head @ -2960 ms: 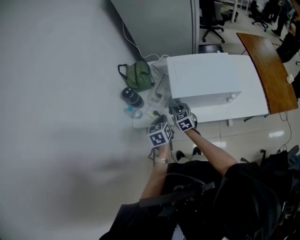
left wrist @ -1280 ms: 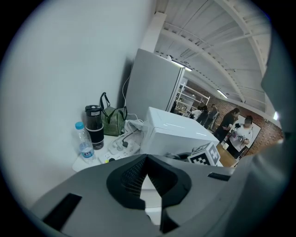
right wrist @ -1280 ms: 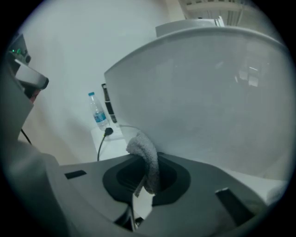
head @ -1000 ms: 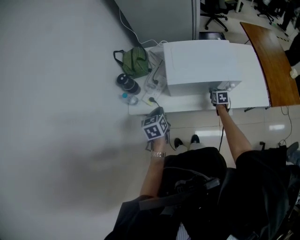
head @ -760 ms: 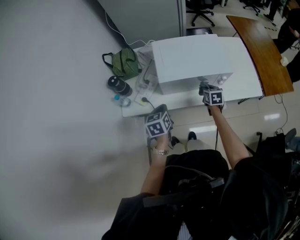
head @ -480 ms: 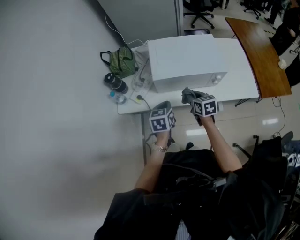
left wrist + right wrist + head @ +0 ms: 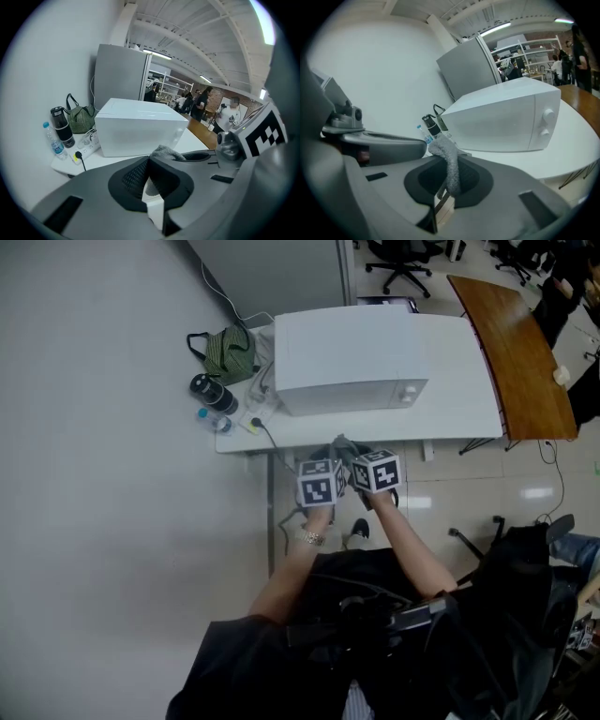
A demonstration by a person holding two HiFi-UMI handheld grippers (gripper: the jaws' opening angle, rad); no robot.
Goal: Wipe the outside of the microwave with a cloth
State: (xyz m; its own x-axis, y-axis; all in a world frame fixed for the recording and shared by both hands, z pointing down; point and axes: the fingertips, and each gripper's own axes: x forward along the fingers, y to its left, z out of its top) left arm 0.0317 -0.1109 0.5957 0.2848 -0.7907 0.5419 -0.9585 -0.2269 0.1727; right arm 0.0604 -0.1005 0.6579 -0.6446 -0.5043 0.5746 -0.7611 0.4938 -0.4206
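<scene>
The white microwave (image 7: 347, 357) stands on a white table (image 7: 450, 413), its dials at the front right. It also shows in the left gripper view as the microwave (image 7: 140, 126) and in the right gripper view as the microwave (image 7: 501, 119). My right gripper (image 7: 354, 454) is shut on a grey cloth (image 7: 343, 446), held off the table's front edge, apart from the microwave. The cloth (image 7: 447, 161) hangs over the right gripper (image 7: 446, 185). My left gripper (image 7: 323, 465) is beside it, jaws together and holding nothing. In the left gripper view, the cloth (image 7: 166, 152) shows past the left gripper (image 7: 149, 185).
Left of the microwave are a green bag (image 7: 225, 351), a black flask (image 7: 202, 388), a small water bottle (image 7: 217, 422) and a power strip (image 7: 253, 418) with a cable. A brown wooden table (image 7: 516, 343) lies to the right, and office chairs (image 7: 394, 254) stand behind.
My right gripper has carried the cloth from the microwave's front right corner leftward and back off the table edge, ending next to the left gripper. The left gripper stayed low at the front.
</scene>
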